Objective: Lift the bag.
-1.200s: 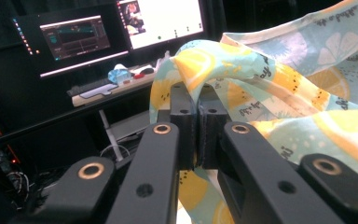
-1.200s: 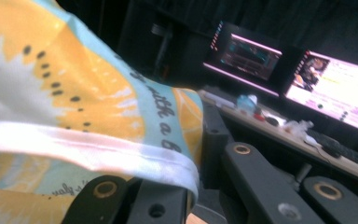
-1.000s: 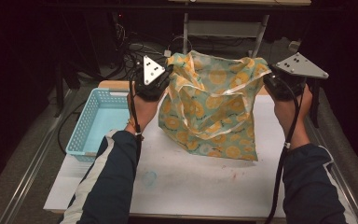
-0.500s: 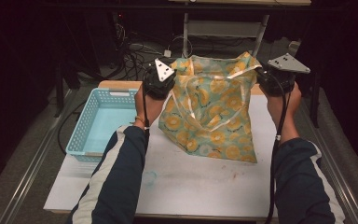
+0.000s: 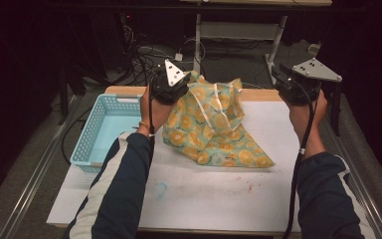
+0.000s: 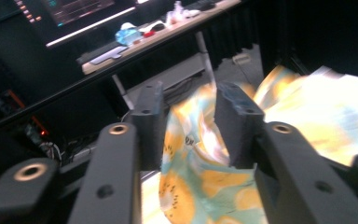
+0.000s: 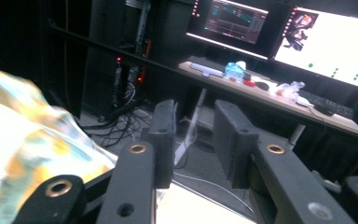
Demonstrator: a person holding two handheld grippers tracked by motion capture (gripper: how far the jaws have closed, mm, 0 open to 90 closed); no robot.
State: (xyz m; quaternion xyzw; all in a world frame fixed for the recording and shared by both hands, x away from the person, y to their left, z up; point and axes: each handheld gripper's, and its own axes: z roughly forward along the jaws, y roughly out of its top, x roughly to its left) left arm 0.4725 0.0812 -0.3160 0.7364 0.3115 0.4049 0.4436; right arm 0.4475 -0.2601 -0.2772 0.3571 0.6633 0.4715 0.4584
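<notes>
Both our grippers' jaws have just been opening: right gripper (image 5: 283, 82) empty, left gripper (image 5: 165, 88) loose around the slumped bag (image 5: 214, 127), basket (image 5: 92, 144) unfilled.

High view: looking down and forward over my forearms onto the white table (image 5: 219, 199) | left gripper view: riding on my left claw, looking close along its jaws at the patterned bag (image 6: 200, 186) | right gripper view: facing the far desk (image 7: 261, 93) with monitors | both gripper views sharing that desk and the bag.
</notes>
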